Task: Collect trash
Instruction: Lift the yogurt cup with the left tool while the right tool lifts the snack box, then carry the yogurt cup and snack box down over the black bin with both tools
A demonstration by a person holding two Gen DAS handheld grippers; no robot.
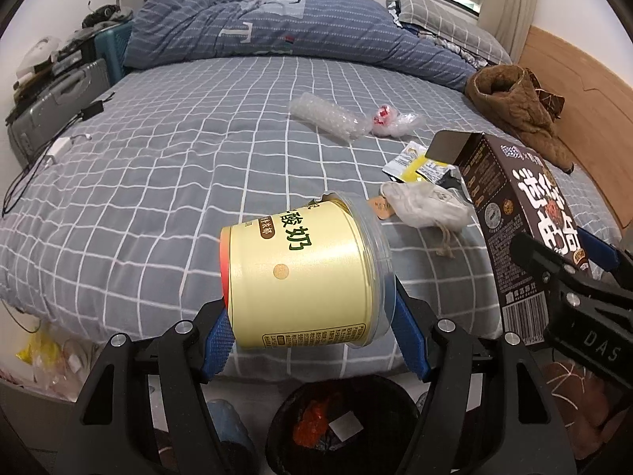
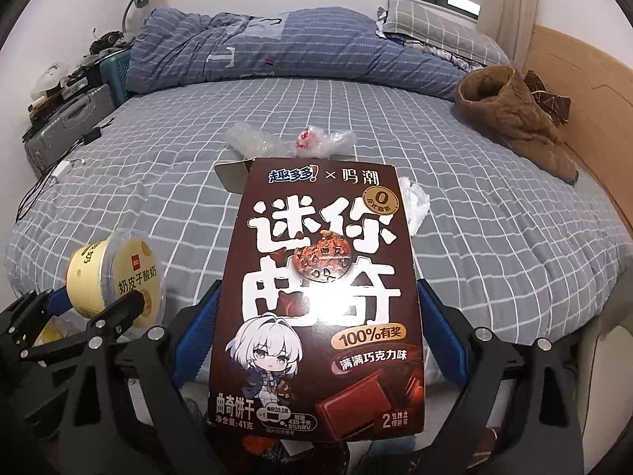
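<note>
Gripping, left: left gripper [image 1: 312,328] was clamped on a pale yellow round plastic yogurt tub [image 1: 304,273], blue pads pressed on both sides; tub lay on its side, clear-rimmed end toward the right, off the bed.
Gripping, right: right gripper [image 2: 316,332] was clamped on a dark brown cardboard cookie box [image 2: 320,297], printed face toward the camera, top flap open; pads on its two long edges.
Cross-view: the tub and left gripper [image 2: 103,301] showed at lower left of the right wrist view; the box [image 1: 510,213] and right gripper [image 1: 569,273] at right of the left wrist view.
Below grippers: black round trash bin [image 1: 285,411] sat on the floor under the left gripper, red-orange scrap and a white square inside. Tub was above it, just in front of the bed edge.
Bed: grey sheet with white grid [image 1: 158,182] covered the mattress.
Trash on bed: clear bubble-wrap roll [image 1: 324,116], crumpled clear bag with red print [image 1: 389,118] just beside it, yellow-and-silver sachet [image 1: 415,164], white crumpled drawstring pouch [image 1: 427,206] near the box.
Rest of bed: blue striped duvet [image 1: 277,31] heaped at the far side, brown quilted jacket [image 1: 514,107] at right near the wooden headboard [image 1: 573,91].
Left side: grey suitcase [image 1: 59,99] by the bed, white charger with cable [image 1: 59,146] on the sheet.
</note>
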